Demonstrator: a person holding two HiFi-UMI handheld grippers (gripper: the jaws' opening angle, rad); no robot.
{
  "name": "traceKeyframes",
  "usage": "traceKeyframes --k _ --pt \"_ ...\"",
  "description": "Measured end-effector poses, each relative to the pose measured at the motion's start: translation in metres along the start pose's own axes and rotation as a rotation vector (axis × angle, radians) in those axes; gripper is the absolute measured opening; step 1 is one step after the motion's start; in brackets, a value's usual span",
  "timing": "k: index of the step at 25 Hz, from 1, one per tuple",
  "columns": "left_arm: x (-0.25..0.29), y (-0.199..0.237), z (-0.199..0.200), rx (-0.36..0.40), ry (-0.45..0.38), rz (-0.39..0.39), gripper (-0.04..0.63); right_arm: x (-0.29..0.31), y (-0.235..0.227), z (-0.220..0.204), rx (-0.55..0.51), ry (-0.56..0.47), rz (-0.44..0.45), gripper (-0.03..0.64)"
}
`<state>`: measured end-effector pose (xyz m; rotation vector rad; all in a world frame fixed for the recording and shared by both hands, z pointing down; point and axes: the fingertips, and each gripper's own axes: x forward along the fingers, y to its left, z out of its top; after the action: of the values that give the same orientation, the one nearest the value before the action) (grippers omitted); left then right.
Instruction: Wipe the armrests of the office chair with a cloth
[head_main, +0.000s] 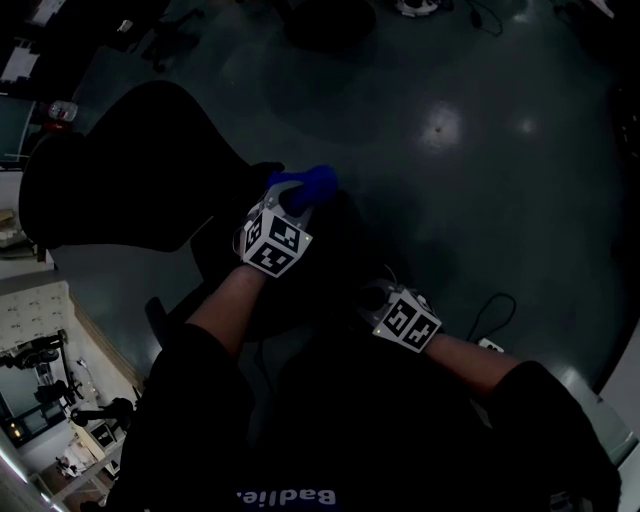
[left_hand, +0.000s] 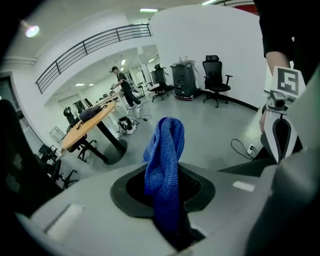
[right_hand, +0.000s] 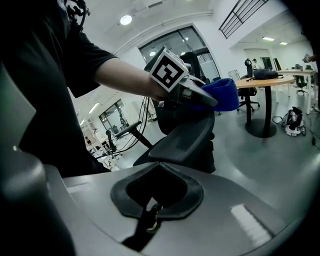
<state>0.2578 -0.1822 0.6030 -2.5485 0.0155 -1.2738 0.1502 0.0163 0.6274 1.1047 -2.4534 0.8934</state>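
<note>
Nearest to me is the left gripper (left_hand: 172, 232). Its fingers are clenched on one blue cloth (left_hand: 165, 160), a soft knitted piece that stands up in a folded loop from between them. The right gripper (right_hand: 149, 220) has its fingers pressed together with nothing between them. I count two grippers, each with one cube of black and white square markers.

In the right gripper view, one armrest (right_hand: 182, 140), a long rounded pad of smooth black material, lies at 12 o'clock. The cloth is just above its far end, and I cannot tell if they touch. In the head view, the office chair (head_main: 120, 170) is black, with its wide back at 10 o'clock from the left gripper. The floor (head_main: 450, 150) is grey and glossy.
</note>
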Motion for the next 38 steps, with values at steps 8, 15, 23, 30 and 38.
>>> traceKeyframes --k 8,15,23,30,38 --pt "-0.007 -0.033 0.008 -0.056 -0.03 -0.017 0.101 -0.002 0.008 -0.009 0.012 0.026 0.026 0.003" --pt "-0.016 -0.077 0.018 -0.052 -0.072 -0.069 0.101 0.0 0.011 -0.015 0.024 0.052 0.044 0.003" --pt "-0.032 -0.129 0.026 -0.08 -0.111 -0.133 0.1 0.001 0.009 -0.013 0.022 0.071 0.058 0.003" --pt "-0.05 -0.177 0.028 -0.162 -0.144 -0.203 0.1 -0.002 0.009 -0.016 0.027 0.081 0.075 0.003" --pt "-0.063 -0.198 0.026 -0.266 -0.192 -0.265 0.1 0.002 -0.001 -0.015 -0.011 0.108 0.087 0.003"
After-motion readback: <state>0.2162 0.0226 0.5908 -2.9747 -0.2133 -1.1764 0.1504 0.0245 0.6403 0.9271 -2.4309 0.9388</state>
